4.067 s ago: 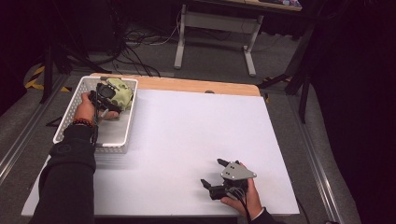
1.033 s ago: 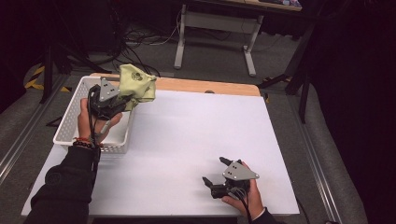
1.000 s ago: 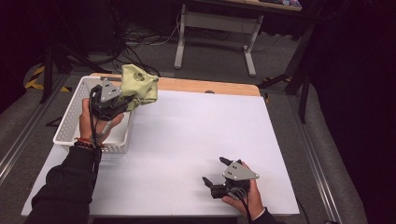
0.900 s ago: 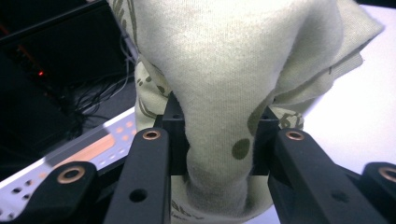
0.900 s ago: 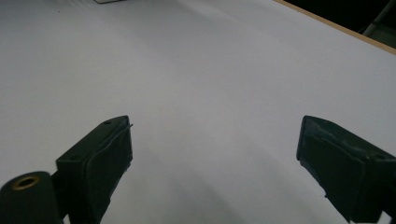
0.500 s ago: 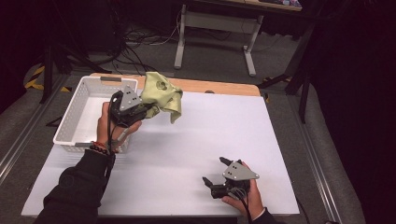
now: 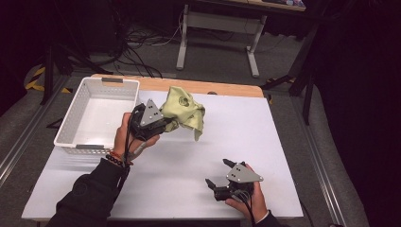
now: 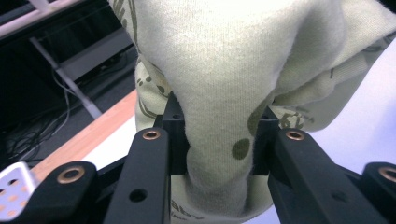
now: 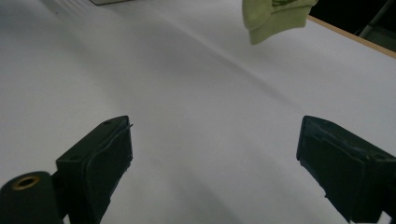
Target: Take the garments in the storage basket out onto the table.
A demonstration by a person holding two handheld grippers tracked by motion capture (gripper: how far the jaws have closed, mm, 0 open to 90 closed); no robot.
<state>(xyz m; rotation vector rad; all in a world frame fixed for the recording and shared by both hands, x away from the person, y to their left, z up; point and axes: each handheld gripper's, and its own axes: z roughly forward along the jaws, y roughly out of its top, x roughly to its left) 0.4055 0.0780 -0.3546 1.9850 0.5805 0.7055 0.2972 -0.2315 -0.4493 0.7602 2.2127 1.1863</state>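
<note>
White table (image 7: 293, 142): my left gripper (image 8: 217, 140) pinches pale-green cloth (image 8: 233, 70) between jaws, aloft; right gripper (image 9: 215, 154) spread wide, resting.

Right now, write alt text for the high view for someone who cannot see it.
The left claw holds a pale green cloth lifted above the white table, beside a white basket. The right claw rests open near the table's front edge.

1. Grey carpeted floor (image 7: 213, 61) around the white table (image 7: 189, 161)
2. Loose black cables (image 7: 137, 40) behind it
3. A pale metal desk frame (image 7: 217, 21) beyond
4. Dark surroundings
</note>
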